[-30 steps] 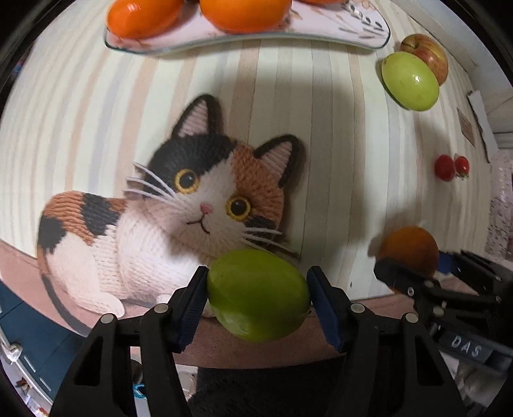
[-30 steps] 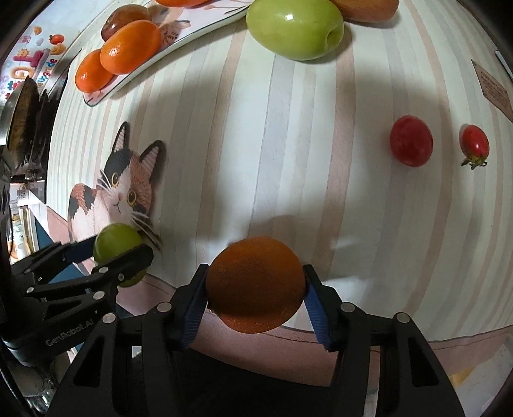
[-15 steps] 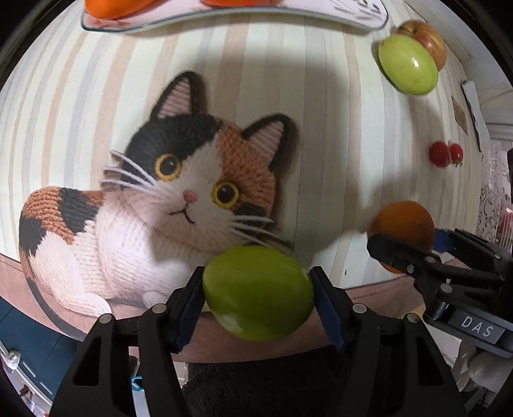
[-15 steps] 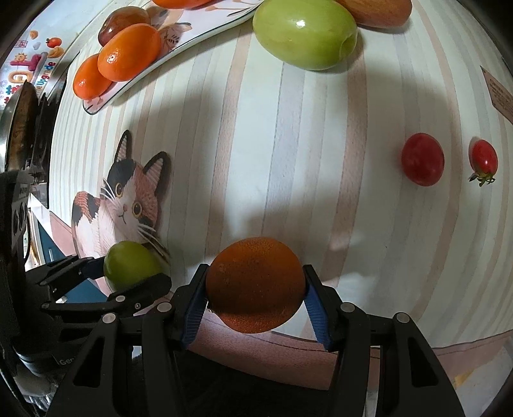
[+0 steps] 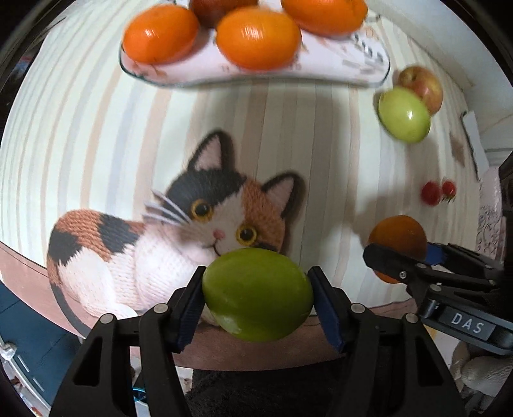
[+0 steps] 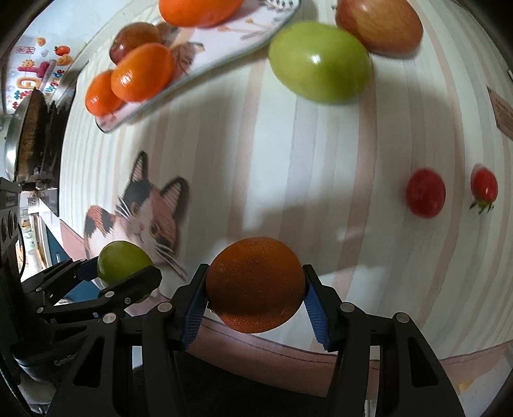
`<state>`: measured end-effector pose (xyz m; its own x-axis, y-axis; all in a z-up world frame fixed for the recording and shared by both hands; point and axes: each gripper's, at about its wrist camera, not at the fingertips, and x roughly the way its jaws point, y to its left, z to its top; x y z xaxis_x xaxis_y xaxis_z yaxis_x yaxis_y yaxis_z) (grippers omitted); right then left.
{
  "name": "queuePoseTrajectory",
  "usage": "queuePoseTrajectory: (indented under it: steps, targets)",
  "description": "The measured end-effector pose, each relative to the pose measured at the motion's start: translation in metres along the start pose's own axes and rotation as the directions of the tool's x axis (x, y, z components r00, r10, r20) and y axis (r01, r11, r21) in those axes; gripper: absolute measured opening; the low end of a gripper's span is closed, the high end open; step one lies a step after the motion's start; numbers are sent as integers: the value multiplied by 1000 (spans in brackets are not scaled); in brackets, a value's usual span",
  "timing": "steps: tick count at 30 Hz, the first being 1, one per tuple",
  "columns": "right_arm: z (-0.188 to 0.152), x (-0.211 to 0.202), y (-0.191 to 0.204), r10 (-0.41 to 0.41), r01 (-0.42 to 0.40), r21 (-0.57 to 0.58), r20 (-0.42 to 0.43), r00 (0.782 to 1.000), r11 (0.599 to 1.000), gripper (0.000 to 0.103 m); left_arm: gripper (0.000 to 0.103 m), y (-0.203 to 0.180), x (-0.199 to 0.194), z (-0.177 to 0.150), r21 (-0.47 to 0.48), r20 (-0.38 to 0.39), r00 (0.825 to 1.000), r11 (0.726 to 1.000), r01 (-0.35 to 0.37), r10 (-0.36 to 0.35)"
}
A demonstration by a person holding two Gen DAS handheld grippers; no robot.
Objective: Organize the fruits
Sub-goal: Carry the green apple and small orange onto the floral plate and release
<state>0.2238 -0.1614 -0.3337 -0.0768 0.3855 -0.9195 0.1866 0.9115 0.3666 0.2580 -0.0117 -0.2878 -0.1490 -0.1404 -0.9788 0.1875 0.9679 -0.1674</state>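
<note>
My left gripper (image 5: 256, 298) is shut on a green fruit (image 5: 258, 293) and holds it above the cat picture on the striped tablecloth. My right gripper (image 6: 255, 295) is shut on an orange (image 6: 255, 284); it also shows in the left wrist view (image 5: 397, 240). The left gripper with the green fruit (image 6: 123, 266) shows at the left of the right wrist view. A plate (image 5: 368, 64) at the far side holds several orange fruits (image 5: 258, 38) and a dark red one (image 6: 134, 40).
A large green apple (image 6: 320, 61) and a red apple (image 6: 380, 24) lie right of the plate. Two small red tomatoes (image 6: 424, 192) (image 6: 484, 187) lie at the right. The table's front edge runs just below both grippers. A paper card (image 6: 503, 112) lies far right.
Both grippers have moved forward toward the plate, still holding their fruits. The plate and apples now look nearer and larger.
</note>
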Motion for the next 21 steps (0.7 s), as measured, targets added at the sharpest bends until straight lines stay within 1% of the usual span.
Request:
queuePoseTrajectory:
  steps: [3,6,8,10,16,18,21]
  targets:
    - [11,-13,4,17,-17,-1,29,999,1000,59,60,4,-19,8,-20,23,999,999,34,-33]
    - [26,-30,7,38,-39,3,70,997,999,59,60,12,-37,20,-50,39,995,995,89,-87]
    - [39,-43,10,50,-51,7,99,994,999,59,60,21,-50,34,-83,57,991,989,125,-120]
    - [54,-55,9,63,-65,11,125,990,998,59,60,31,-61,48,-98,77,988,985,142,-135]
    - [98,-72,19,75,-84,33,199,977,996,59,60,63,-101,105,-148,169,979,978,144,-119]
    - [108,-72,22,64,-73,38,210,976,997,59,60,74,-111,126,-161,190,977,978,133,-101]
    - [122,-66,28,30,-40,39,225,974,998,59,60,87,-114,157,-174,208,977,980,91,-54]
